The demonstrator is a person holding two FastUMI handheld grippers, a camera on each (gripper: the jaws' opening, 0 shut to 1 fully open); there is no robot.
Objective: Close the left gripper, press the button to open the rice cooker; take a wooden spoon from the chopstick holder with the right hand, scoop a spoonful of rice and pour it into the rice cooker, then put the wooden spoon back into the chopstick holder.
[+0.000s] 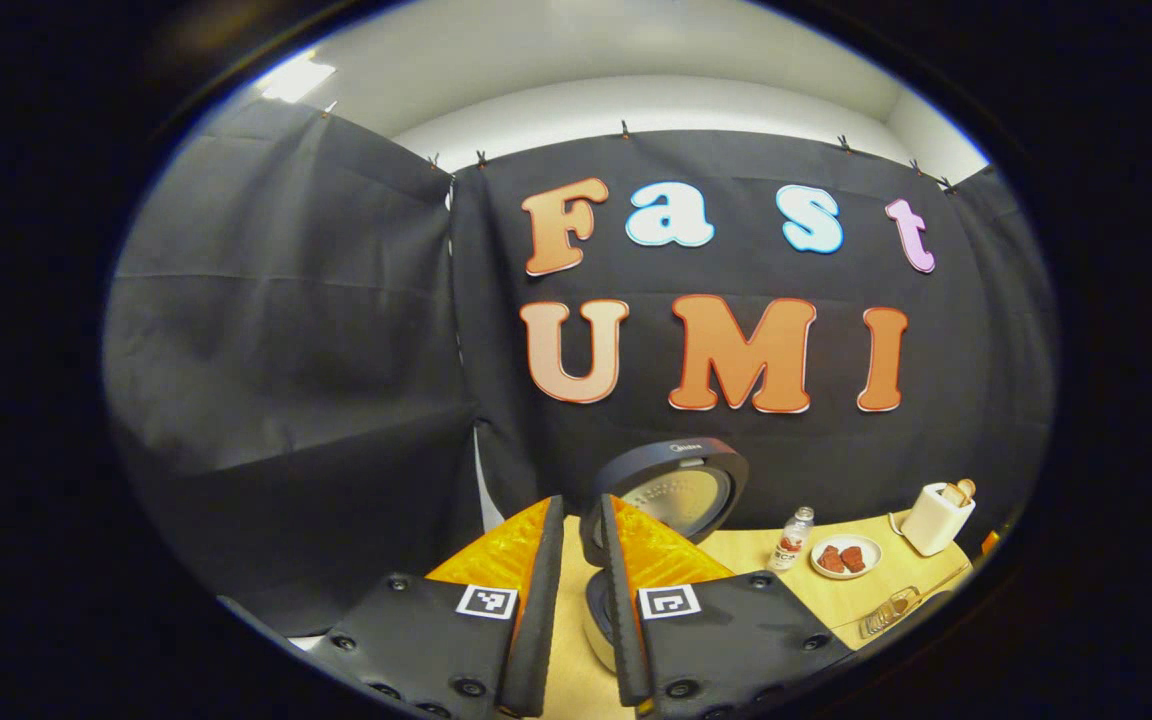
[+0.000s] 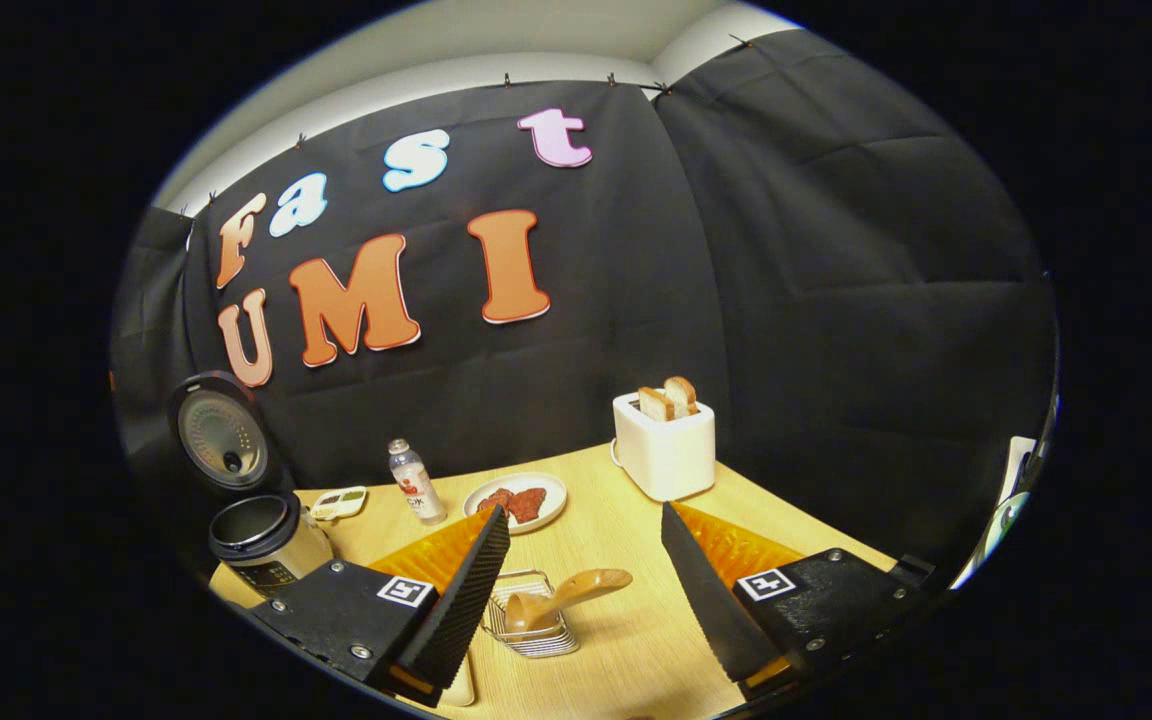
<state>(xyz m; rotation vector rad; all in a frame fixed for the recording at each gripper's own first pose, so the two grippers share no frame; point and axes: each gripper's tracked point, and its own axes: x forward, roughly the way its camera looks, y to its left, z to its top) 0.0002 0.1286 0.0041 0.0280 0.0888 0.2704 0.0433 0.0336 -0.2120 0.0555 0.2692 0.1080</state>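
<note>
- Your left gripper (image 1: 576,600) has its fingers nearly together, with only a narrow gap between them and nothing held.
- Just past its fingertips, at 12 o'clock in the left gripper view, the rice cooker (image 1: 671,500) stands with its lid (image 1: 681,487) raised upright; what the pot holds is hidden.
- Your right gripper (image 2: 586,590) is spread wide and holds nothing.
- Between its fingers, low in the right gripper view, the wire chopstick holder (image 2: 536,625) lies on the wooden table (image 2: 616,520), and the wooden spoon (image 2: 561,598) rests in it, tilted.
- At 12 o'clock, a plate (image 2: 516,500) carries dark red pieces, with a small bottle (image 2: 414,482) just beside it at 9 o'clock.
- At 1 o'clock, a white toaster (image 2: 666,445) holds two bread slices (image 2: 668,398).
- At 9 o'clock, the open cooker's pot stands well apart.
</note>
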